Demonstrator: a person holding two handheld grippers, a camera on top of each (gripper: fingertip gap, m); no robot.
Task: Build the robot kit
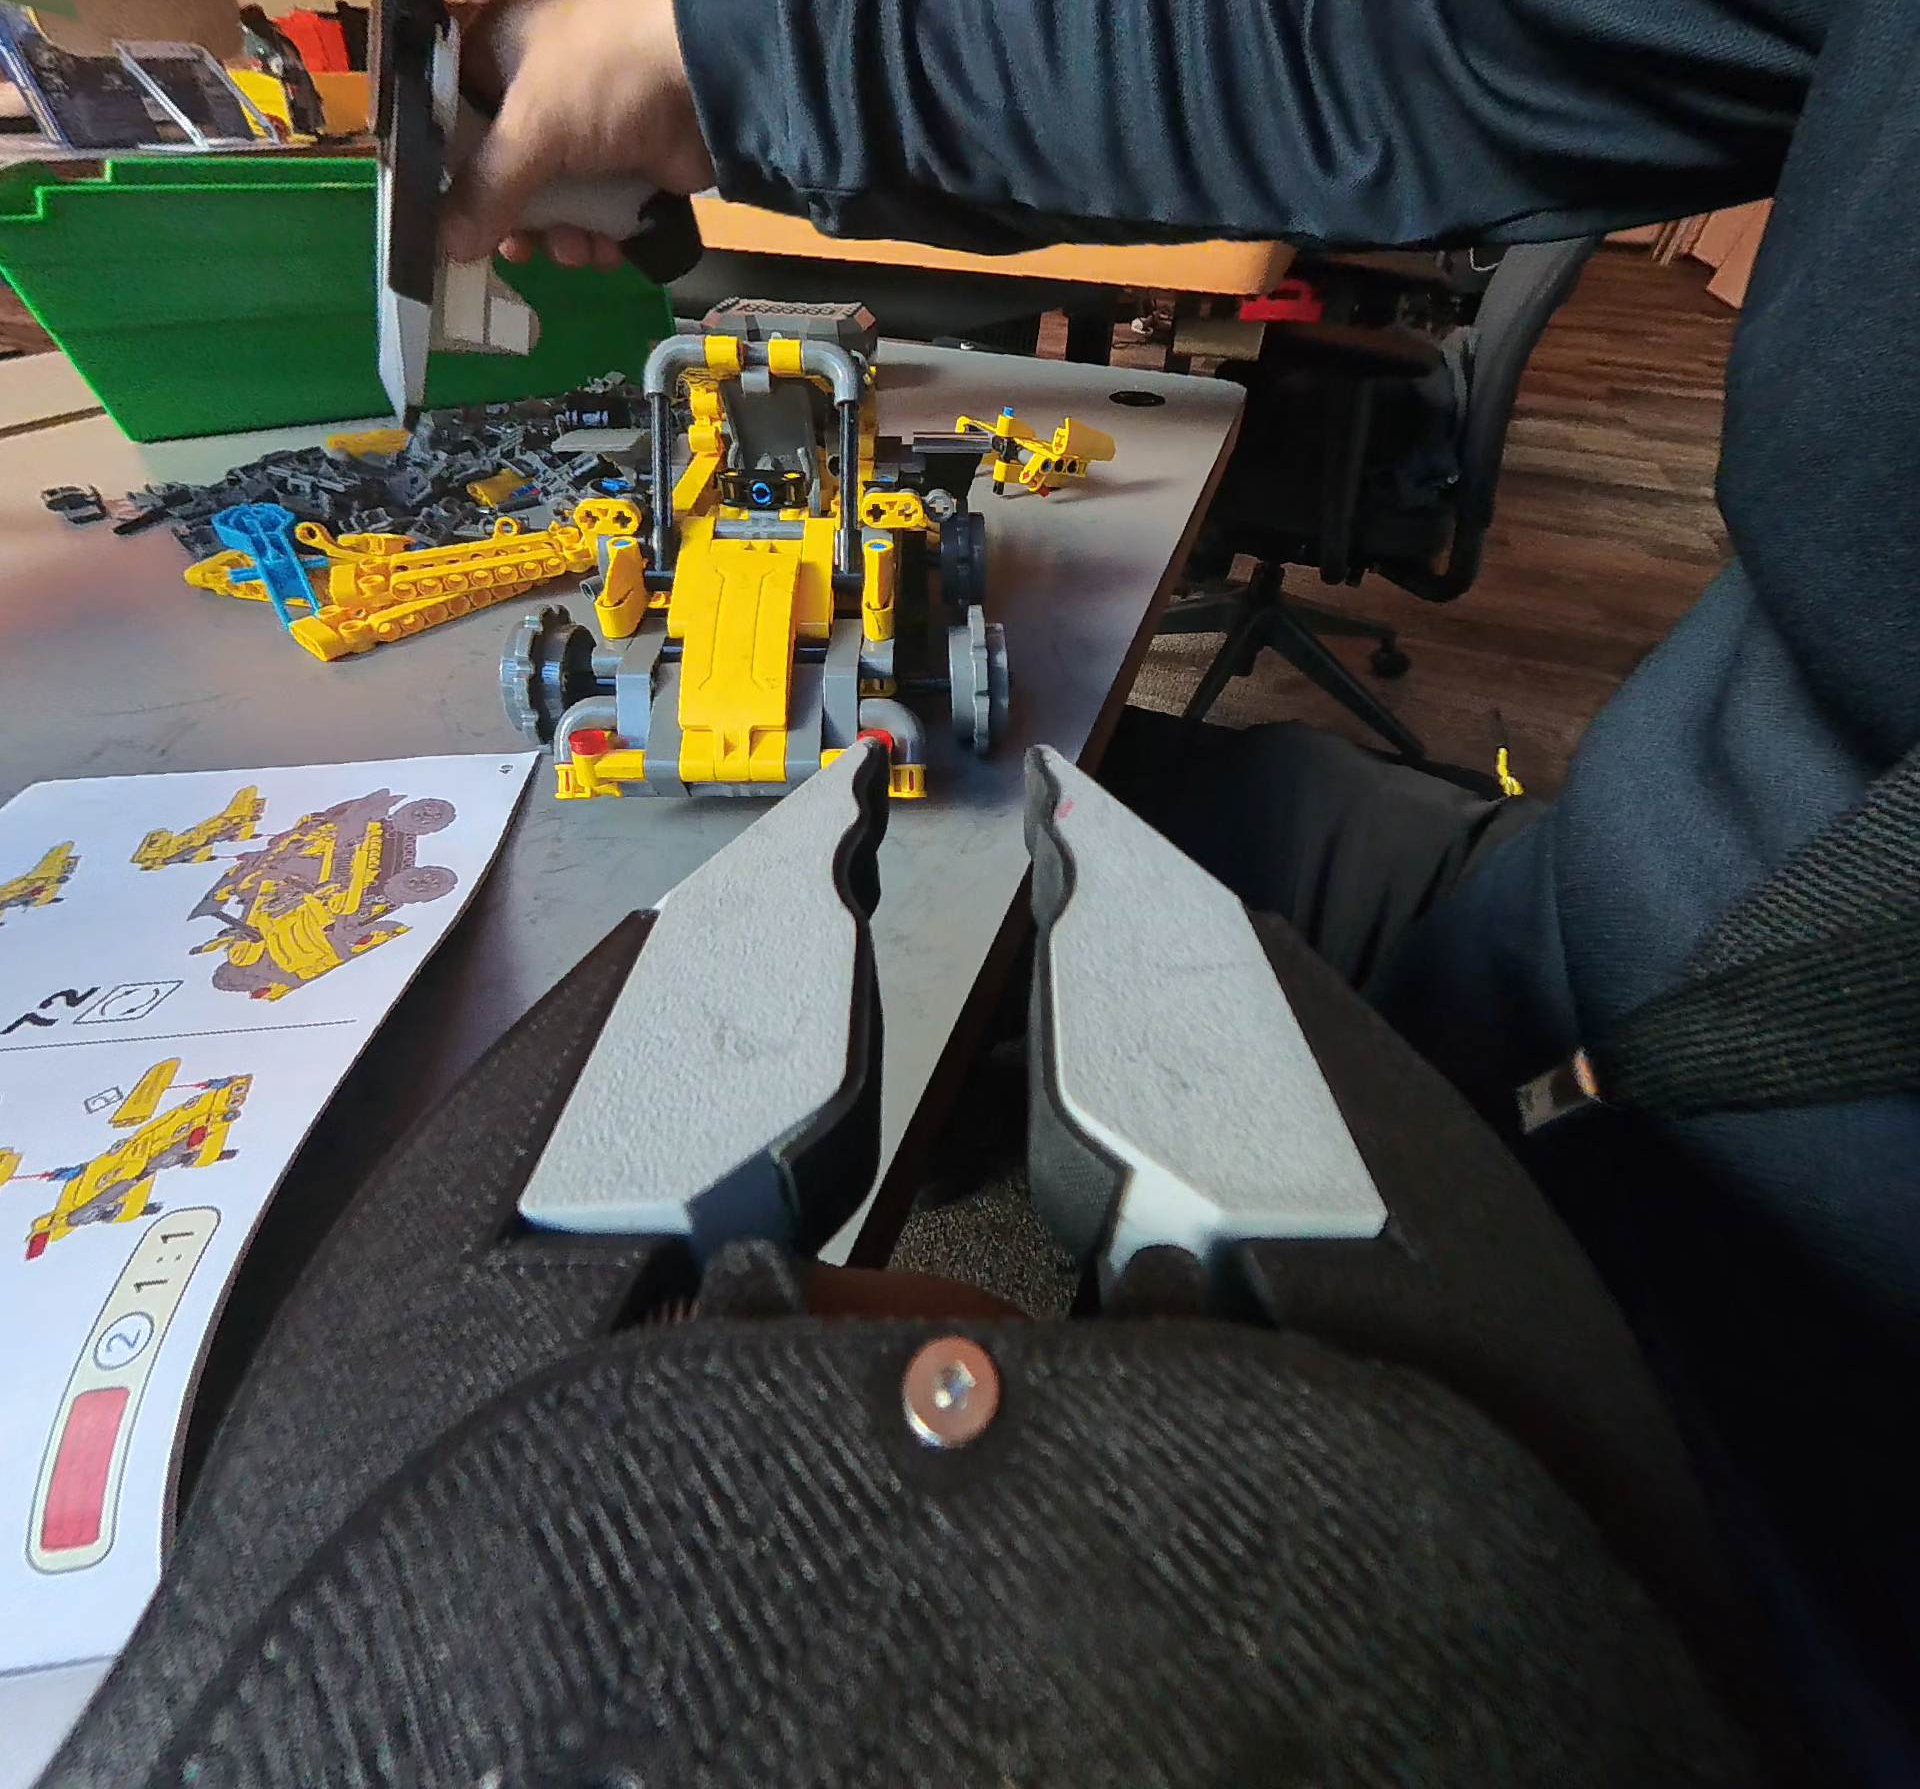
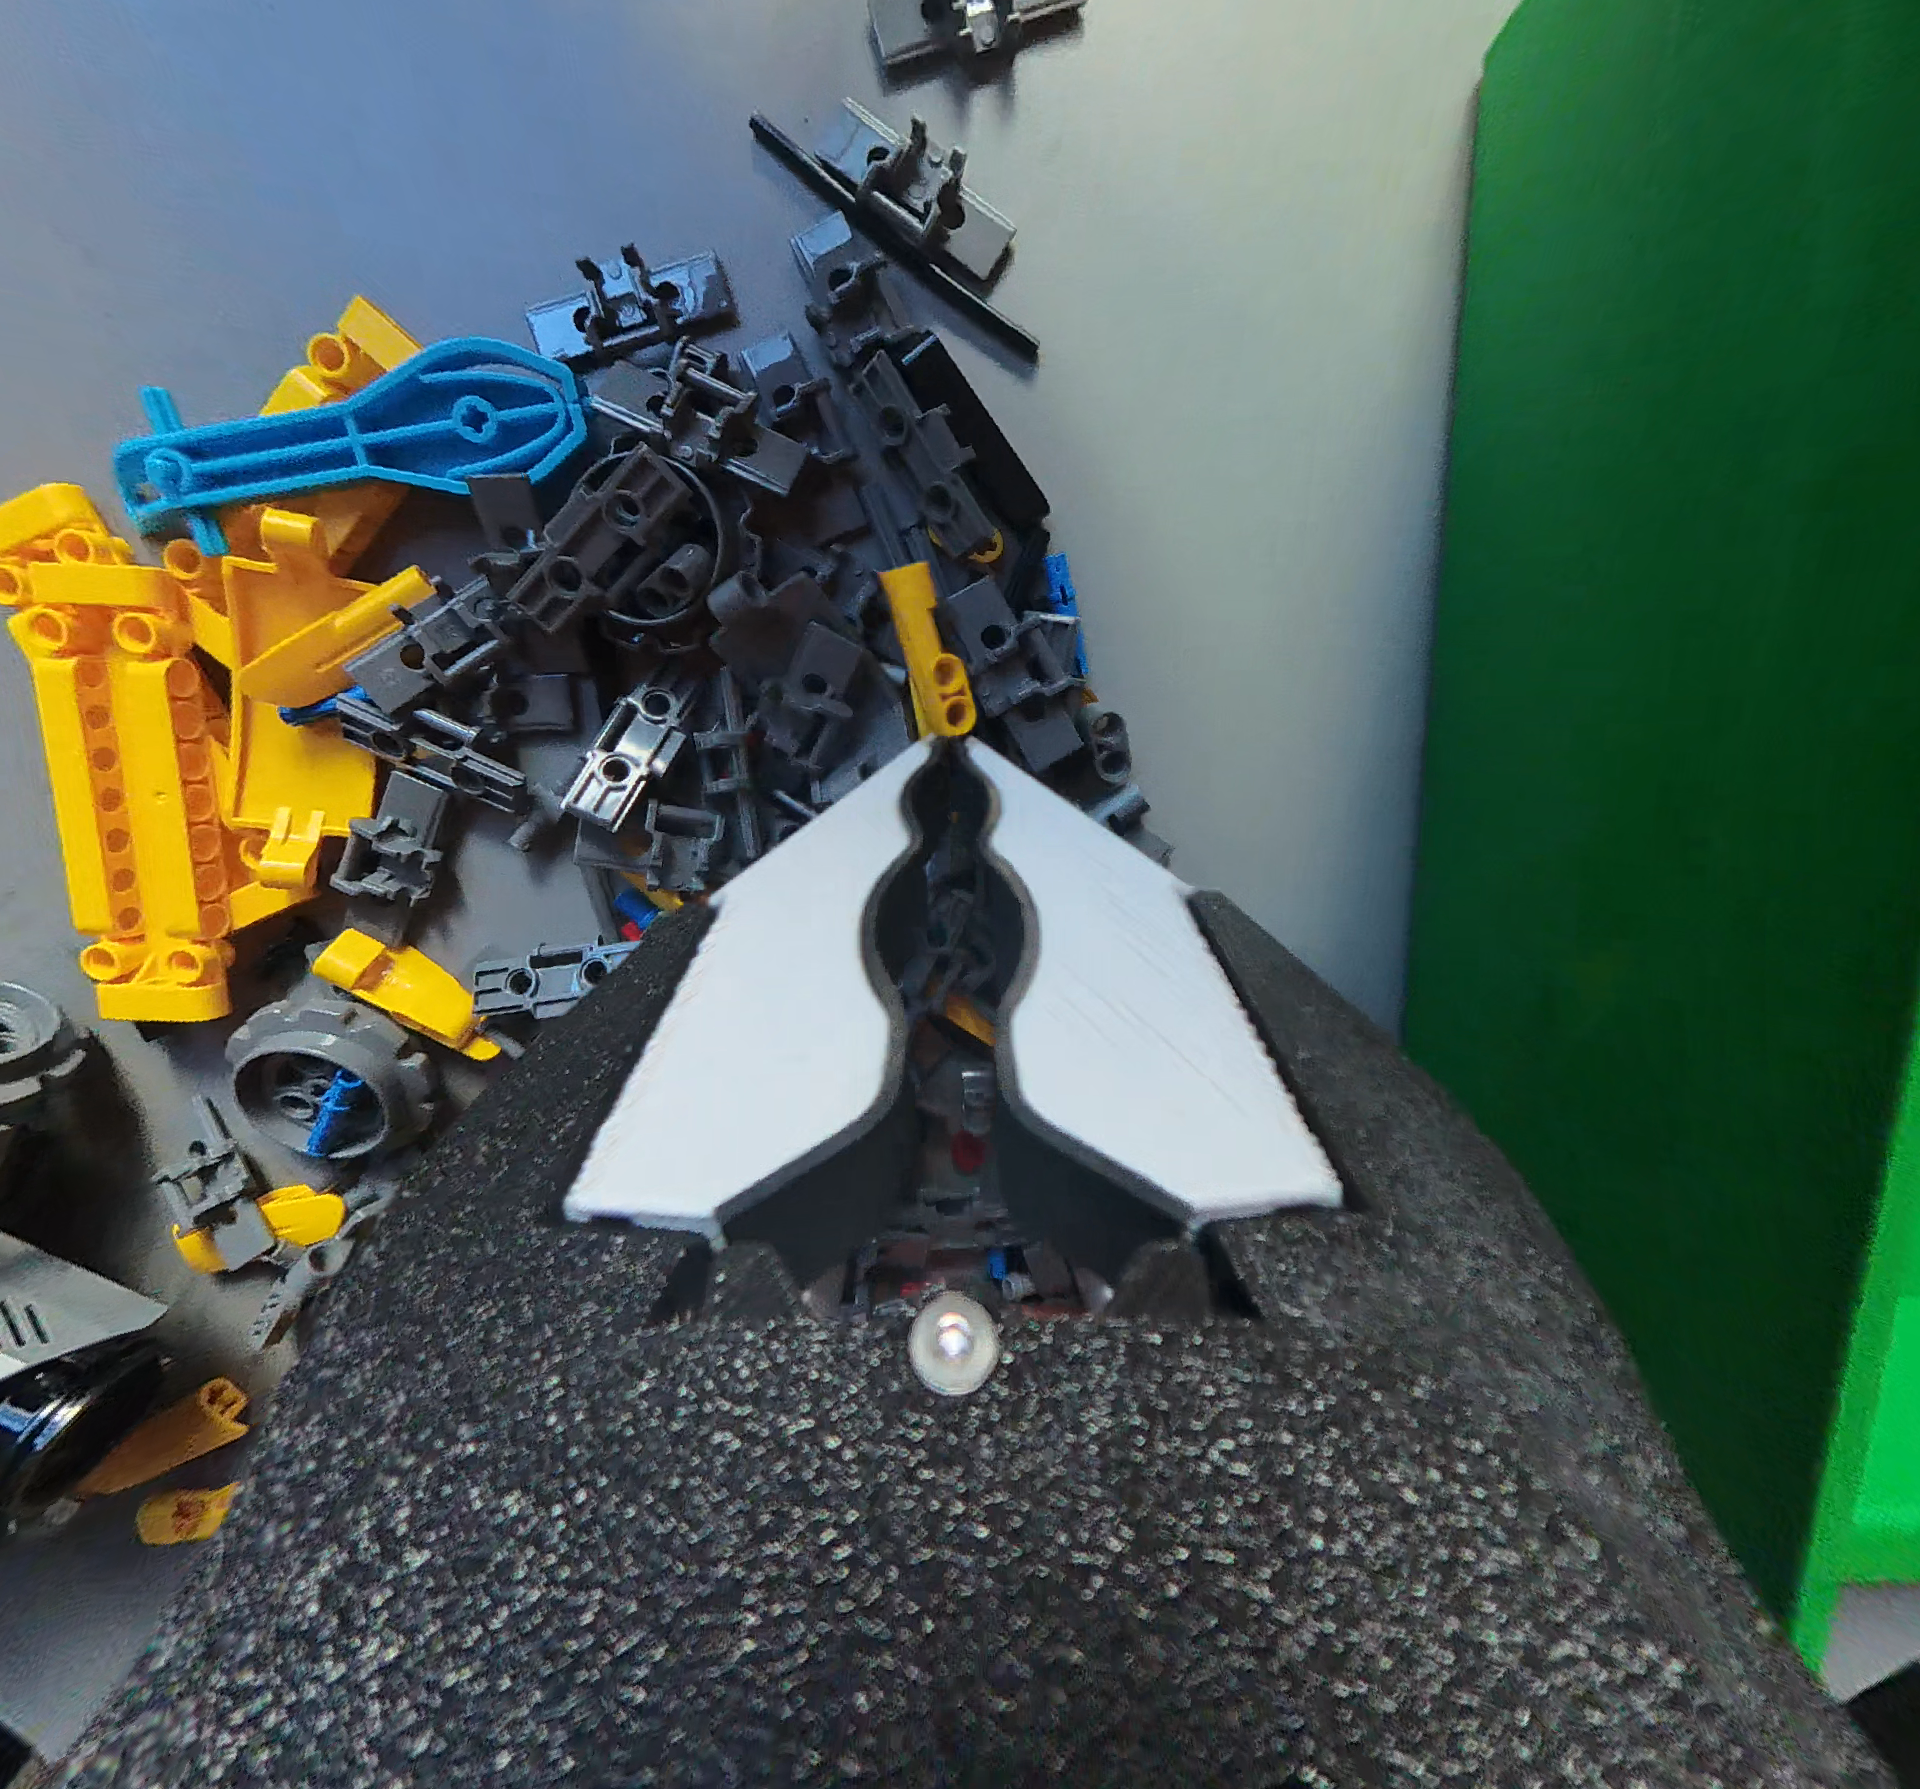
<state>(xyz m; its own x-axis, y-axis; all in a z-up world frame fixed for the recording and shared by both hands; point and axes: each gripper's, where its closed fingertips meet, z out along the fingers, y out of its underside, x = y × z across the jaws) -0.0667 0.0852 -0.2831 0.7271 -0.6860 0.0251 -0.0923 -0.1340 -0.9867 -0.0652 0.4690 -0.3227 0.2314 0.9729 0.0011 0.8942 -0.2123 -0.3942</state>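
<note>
The left gripper [image 1: 956,763] hovered low over the grey table [image 1: 935,887] near its right edge, its two fingers spread apart and holding nothing. Its left fingertip sat just in front of a yellow and grey brick-built vehicle [image 1: 758,596] that stood upright on the table, facing the camera. A printed instruction booklet [image 1: 208,1064] lay open toward the table's near left corner, beside the gripper's body.

Farther back, a person's hand [image 1: 582,139], in a dark blue sleeve [image 1: 1195,66], gripped the handle of the right gripper [image 2: 948,740] above a heap of loose dark grey pieces [image 2: 748,617]. In the right wrist view that gripper's fingertips were pressed together, pinching the end of a small yellow connector piece [image 2: 930,653] that pointed away from the tips over the heap.

Long yellow beams [image 2: 135,731] and a blue lever-shaped piece [image 2: 364,435] lay at the left side of the heap, with a grey wheel hub [image 2: 327,1085] nearer the camera. A green box [image 2: 1683,700] stood just beside the heap on the right. A small yellow sub-assembly [image 1: 1039,453] rested alone near the table's far right corner.
</note>
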